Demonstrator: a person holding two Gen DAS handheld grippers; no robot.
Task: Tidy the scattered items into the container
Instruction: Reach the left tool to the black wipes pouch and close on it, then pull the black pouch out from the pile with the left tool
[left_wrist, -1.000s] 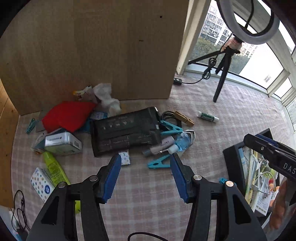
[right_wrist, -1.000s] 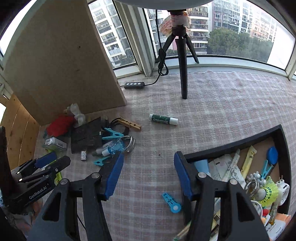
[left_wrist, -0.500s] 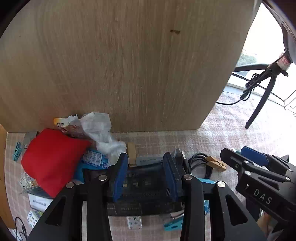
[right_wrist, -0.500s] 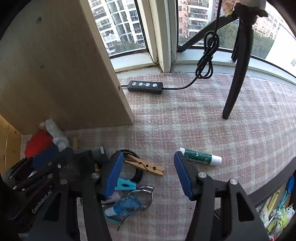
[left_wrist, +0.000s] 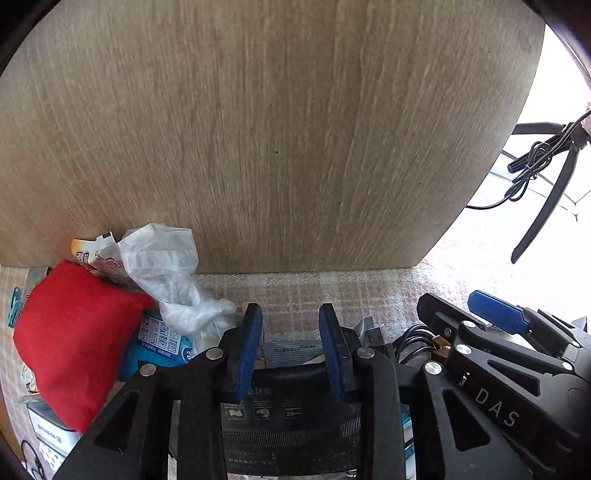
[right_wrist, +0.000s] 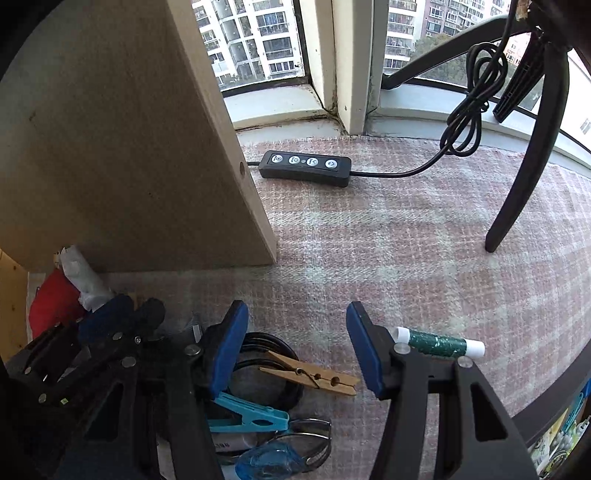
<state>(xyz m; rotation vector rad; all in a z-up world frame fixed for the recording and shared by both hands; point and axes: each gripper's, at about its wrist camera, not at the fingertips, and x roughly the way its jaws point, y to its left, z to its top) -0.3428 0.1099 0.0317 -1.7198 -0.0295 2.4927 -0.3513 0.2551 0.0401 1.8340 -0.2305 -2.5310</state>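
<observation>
The left gripper (left_wrist: 290, 345) hung low over the black pouch (left_wrist: 288, 417), its jaws narrowed but apart, astride the pouch's far edge. The right gripper (right_wrist: 297, 347) stood wide open, the wooden clothespin (right_wrist: 310, 373) lying between its fingers on the checked cloth (right_wrist: 406, 258), the glue stick (right_wrist: 439, 342) just beyond its right finger.

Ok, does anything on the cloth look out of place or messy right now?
Yes. A crumpled white plastic bag and a red pouch are heaped against the wooden board, and a wooden clothespin lies across a coiled black cable. Nothing looks spilled or broken.
</observation>
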